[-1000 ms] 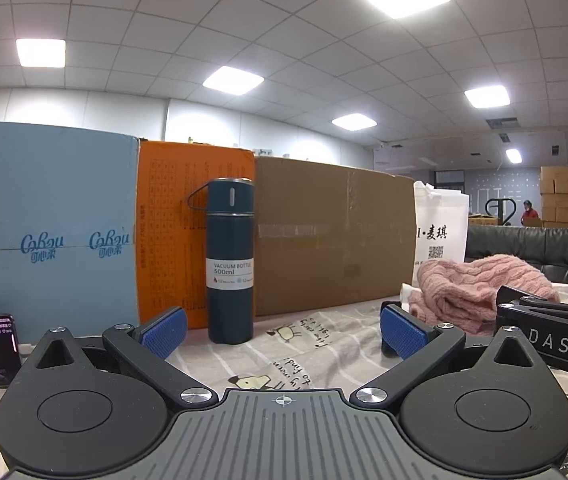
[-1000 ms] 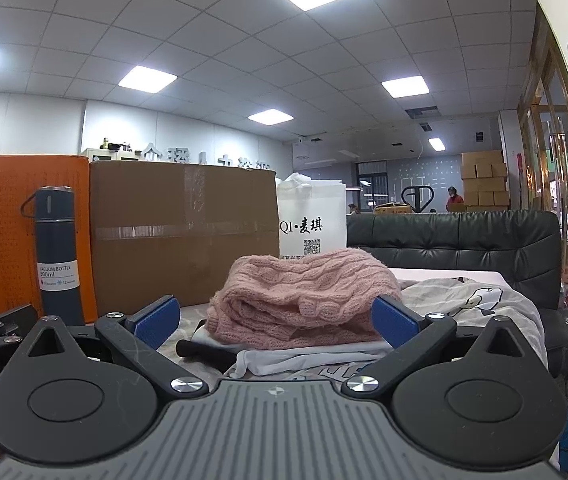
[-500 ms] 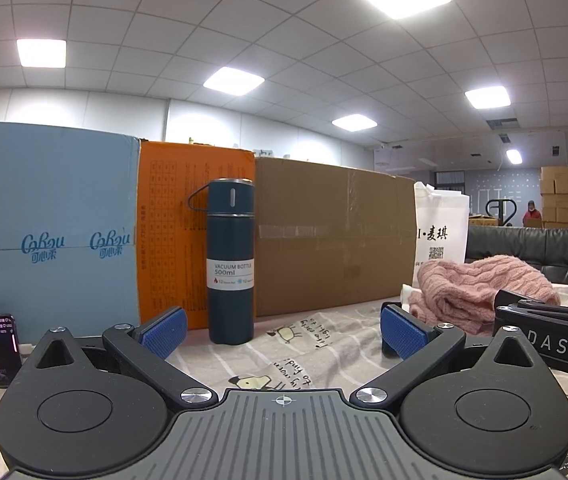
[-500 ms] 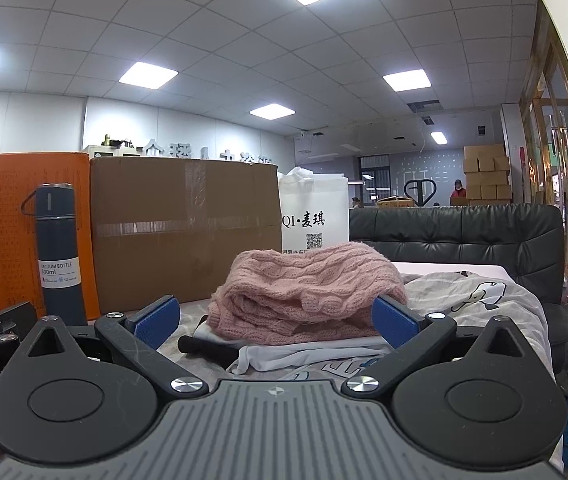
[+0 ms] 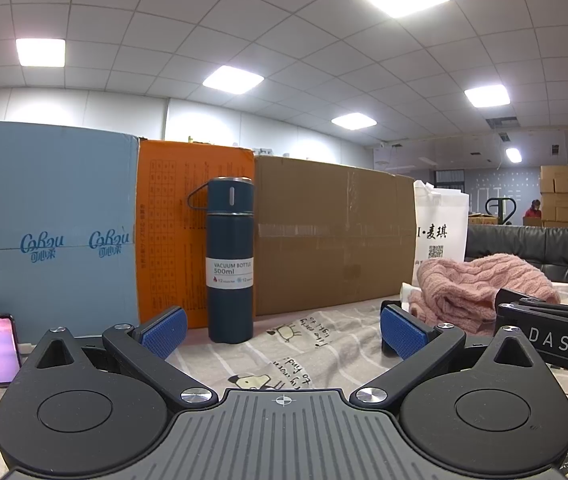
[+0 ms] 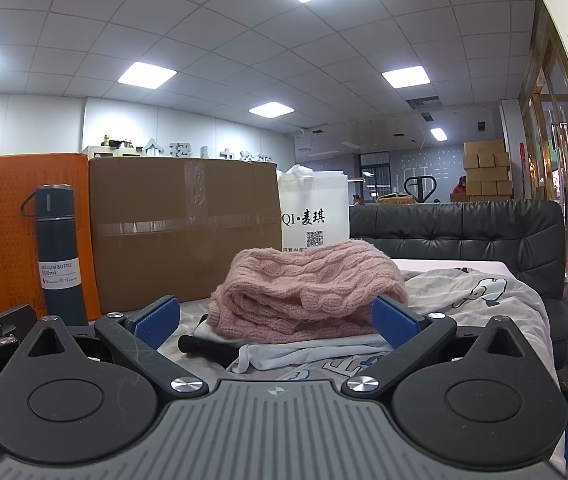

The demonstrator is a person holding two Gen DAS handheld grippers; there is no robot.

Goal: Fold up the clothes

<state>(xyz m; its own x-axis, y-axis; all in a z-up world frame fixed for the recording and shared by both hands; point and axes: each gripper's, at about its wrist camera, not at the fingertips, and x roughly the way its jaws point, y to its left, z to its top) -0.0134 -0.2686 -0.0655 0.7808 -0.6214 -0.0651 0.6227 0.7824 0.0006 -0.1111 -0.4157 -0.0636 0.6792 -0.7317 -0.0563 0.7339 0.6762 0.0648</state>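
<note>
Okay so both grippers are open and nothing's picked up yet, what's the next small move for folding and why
Probably ease the right gripper forward toward the pink knit sweater. Its jaws stand open and empty, and the sweater lies bunched straight ahead on top of white clothes, so it looks like the first garment to lift off. The left gripper, also open, faces the vacuum bottle, not clothing.

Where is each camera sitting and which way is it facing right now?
Left wrist: low over the printed cloth, facing the vacuum bottle and boxes; open left claw shows.
Right wrist: low, facing the pink sweater and sofa; open right claw shows.
Shared: bottle, sweater, brown box, white bag.
</note>
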